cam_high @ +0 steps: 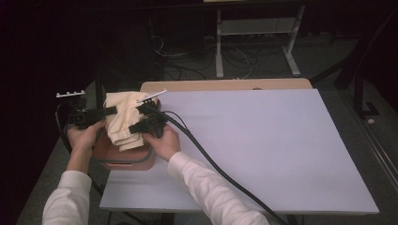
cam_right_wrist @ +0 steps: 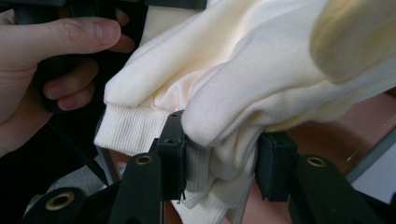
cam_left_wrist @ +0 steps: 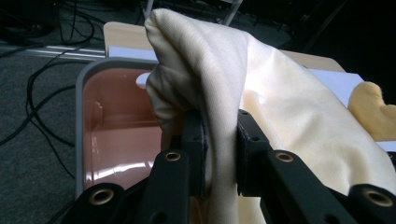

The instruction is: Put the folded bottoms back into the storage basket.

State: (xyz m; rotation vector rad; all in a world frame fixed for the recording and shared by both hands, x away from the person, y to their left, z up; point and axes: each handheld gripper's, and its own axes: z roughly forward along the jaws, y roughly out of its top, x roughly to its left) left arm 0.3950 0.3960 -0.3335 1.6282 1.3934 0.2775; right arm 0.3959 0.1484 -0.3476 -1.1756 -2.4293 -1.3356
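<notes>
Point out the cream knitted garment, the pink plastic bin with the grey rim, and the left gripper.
cream knitted garment (cam_high: 123, 121), high view, folded middle
pink plastic bin (cam_left_wrist: 116, 121), left gripper view, inner wall
left gripper (cam_left_wrist: 219, 154), left gripper view, between fingertips

Place: it looked like a lab or test room, set up for recording.
Table: a white board (cam_high: 263, 140) lay on a plain wooden table (cam_high: 225, 85), bare of household things.
Floor: grey carpet (cam_high: 324, 56) ran under it, with loose black cables (cam_high: 234, 58) trailing across.
Furniture: the metal legs of a second desk (cam_high: 291, 49) stood behind.
Light: the room around was dark, the table lit.
Gear: a thick cable (cam_high: 211, 161) crossed the board.
</notes>
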